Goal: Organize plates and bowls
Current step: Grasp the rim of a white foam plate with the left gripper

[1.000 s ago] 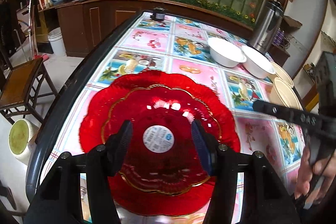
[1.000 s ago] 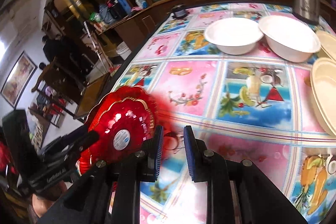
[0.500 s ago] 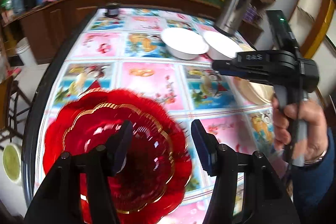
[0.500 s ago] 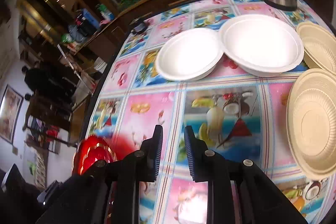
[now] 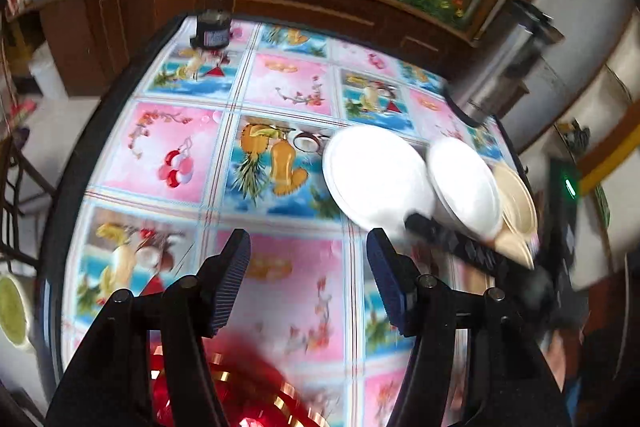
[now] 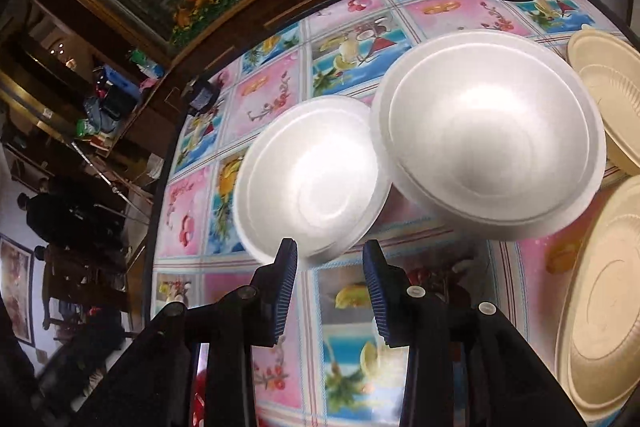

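White foam bowls [image 6: 312, 179] sit touching near table's [image 5: 280, 307] far right corner, beige plates [image 6: 608, 307] beside (right edge). Right gripper [image 6: 330, 259], jaws just opening, empty, at nearer bowl's rim. Left gripper [image 5: 308, 251] spread, empty; red plate [image 5: 248, 399] at near edge.

I see two white bowls [image 6: 316, 175] on the desk's pink-and-blue fruit-print cloth [image 5: 288, 87], cream plates [image 6: 608, 307] right, a red plate [image 5: 248, 395] near.

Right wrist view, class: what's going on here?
A person is sorting dishes with two handheld grippers. The right gripper, whose jaws have just been opening, is empty and sits at the near rim of the smaller white bowl. The left gripper is open and empty above the tablecloth.
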Tool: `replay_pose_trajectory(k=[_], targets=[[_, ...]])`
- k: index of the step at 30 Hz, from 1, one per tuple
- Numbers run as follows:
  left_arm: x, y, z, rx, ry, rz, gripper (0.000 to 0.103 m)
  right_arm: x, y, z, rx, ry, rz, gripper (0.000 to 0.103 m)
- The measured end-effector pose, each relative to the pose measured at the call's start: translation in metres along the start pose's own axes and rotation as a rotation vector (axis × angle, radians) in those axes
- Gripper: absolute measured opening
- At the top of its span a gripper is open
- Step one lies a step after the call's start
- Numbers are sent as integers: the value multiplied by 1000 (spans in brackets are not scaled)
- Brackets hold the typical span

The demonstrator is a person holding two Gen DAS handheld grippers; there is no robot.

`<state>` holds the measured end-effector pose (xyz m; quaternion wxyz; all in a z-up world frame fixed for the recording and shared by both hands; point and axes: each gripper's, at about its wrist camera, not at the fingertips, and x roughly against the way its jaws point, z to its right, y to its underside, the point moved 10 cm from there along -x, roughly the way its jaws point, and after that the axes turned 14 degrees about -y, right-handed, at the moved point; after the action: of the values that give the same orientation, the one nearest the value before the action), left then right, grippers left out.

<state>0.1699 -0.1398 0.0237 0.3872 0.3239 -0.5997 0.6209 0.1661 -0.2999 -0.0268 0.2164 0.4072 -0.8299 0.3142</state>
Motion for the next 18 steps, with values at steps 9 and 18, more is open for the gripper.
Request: replay_pose_trajectory(k=[9, 18], targets=[[-82, -34, 27, 73, 43, -114, 59, -12, -2, 11, 31, 5, -20, 21], [-116, -32, 45, 38, -8, -150, 15, -9, -3, 12, 51, -14, -27, 18]])
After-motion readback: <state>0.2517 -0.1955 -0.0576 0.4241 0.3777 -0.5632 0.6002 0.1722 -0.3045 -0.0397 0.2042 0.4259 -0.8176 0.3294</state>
